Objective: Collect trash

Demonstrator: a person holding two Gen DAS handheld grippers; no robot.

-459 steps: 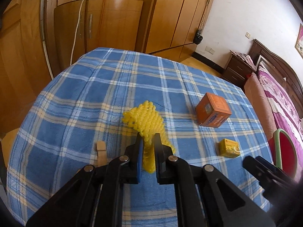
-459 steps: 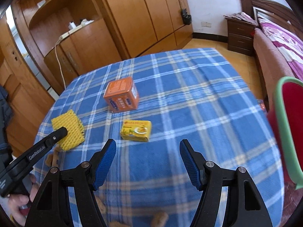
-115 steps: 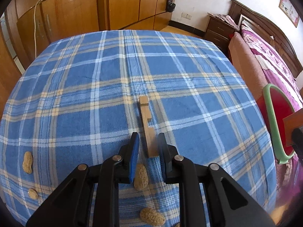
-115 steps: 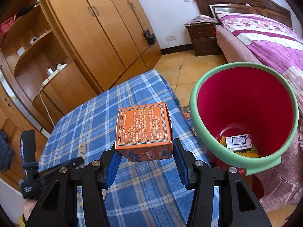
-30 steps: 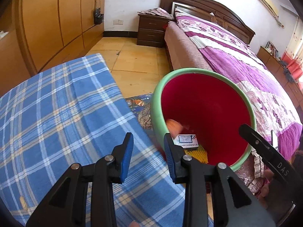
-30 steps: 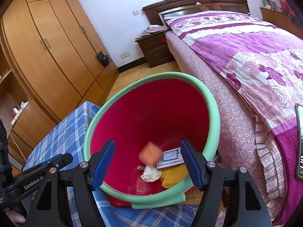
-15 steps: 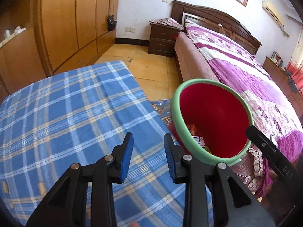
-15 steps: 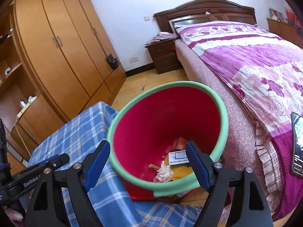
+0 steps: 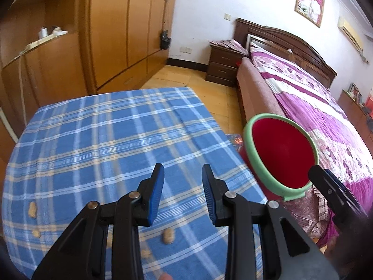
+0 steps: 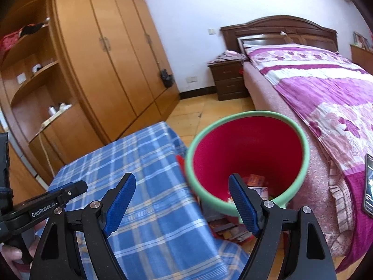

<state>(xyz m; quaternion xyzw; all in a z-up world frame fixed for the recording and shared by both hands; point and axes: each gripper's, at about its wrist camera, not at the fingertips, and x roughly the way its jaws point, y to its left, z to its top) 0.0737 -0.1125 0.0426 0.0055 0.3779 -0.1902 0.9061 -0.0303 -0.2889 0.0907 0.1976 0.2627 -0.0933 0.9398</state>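
Wooden wardrobes (image 9: 121, 32) line the far left wall. The blue-checked worktop (image 9: 93, 140) carries scattered peanuts (image 9: 168, 235) near the left claw (image 9: 183, 186), jaws apart and empty. Right of it stands the red bin (image 10: 247, 154), trash inside; the right claw (image 10: 181, 200), empty, has just been opening. A bed (image 10: 326, 88) lies far right.

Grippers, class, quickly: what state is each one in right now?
Left gripper: open, holding nothing.
Right gripper: open wide, holding nothing.
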